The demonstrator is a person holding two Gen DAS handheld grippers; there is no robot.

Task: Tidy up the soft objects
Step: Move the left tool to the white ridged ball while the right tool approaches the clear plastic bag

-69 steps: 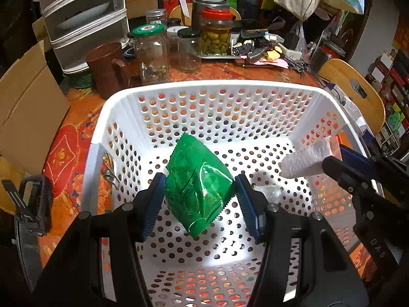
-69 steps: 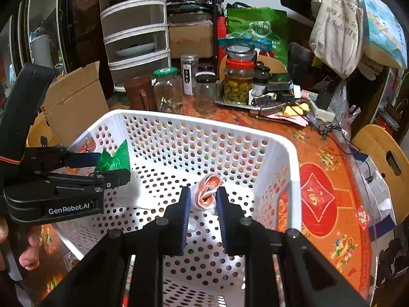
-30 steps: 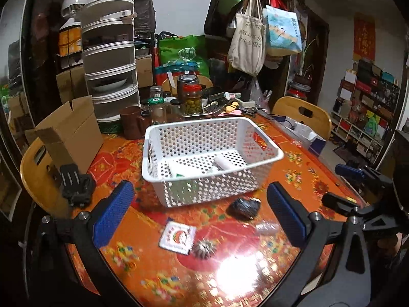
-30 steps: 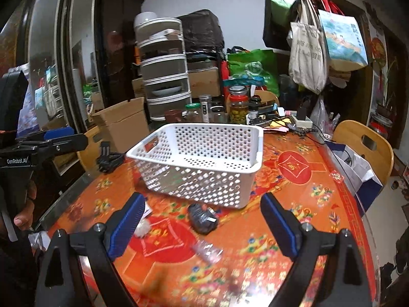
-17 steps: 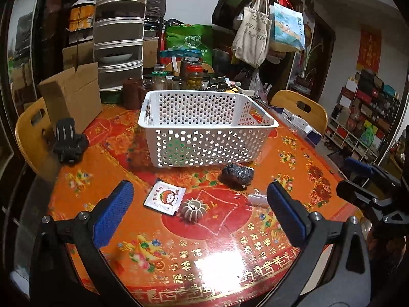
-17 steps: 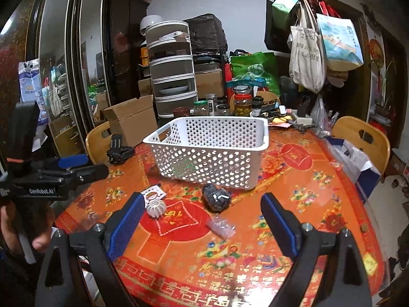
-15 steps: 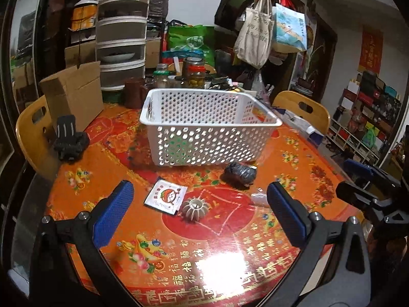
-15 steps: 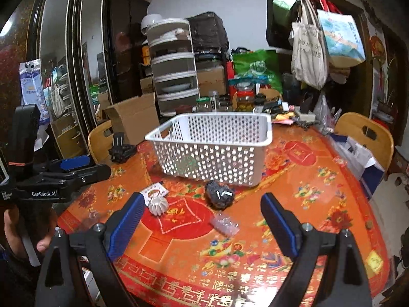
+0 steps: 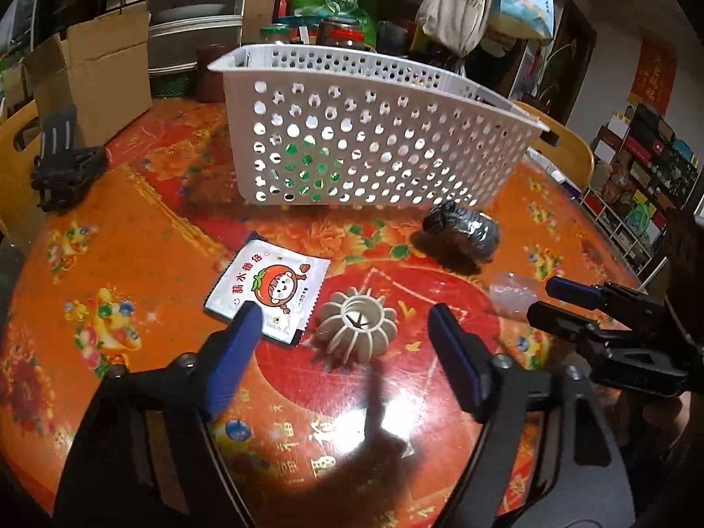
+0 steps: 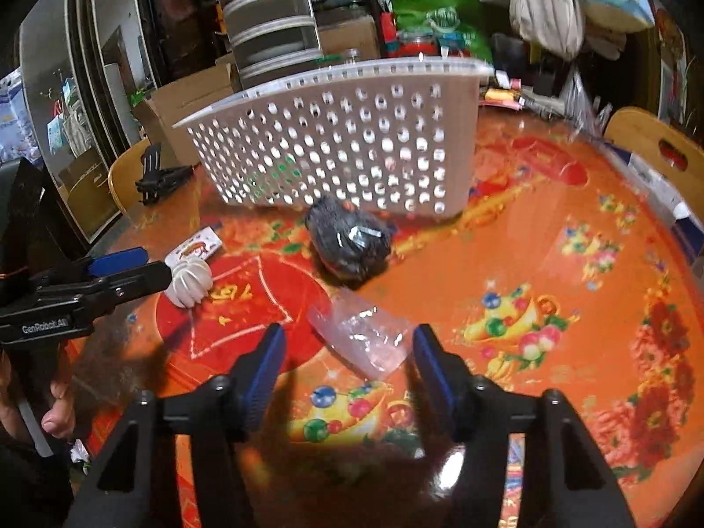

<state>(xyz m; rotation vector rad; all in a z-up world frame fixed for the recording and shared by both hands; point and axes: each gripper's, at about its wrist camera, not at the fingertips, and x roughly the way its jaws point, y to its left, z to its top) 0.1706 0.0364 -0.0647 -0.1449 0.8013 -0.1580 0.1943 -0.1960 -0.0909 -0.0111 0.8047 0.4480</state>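
Right, the red surface [image 9: 132,237] carries a white basket [image 9: 361,132] with a green packet [image 9: 303,167] showing through its holes. The left gripper [image 9: 347,352] hangs low, jaws wide apart around a ribbed white ball [image 9: 357,325] beside a white sachet [image 9: 268,286]. The right gripper [image 10: 347,352], jaws apart, frames a clear bag [image 10: 361,334], near a dark bundle [image 10: 350,237].
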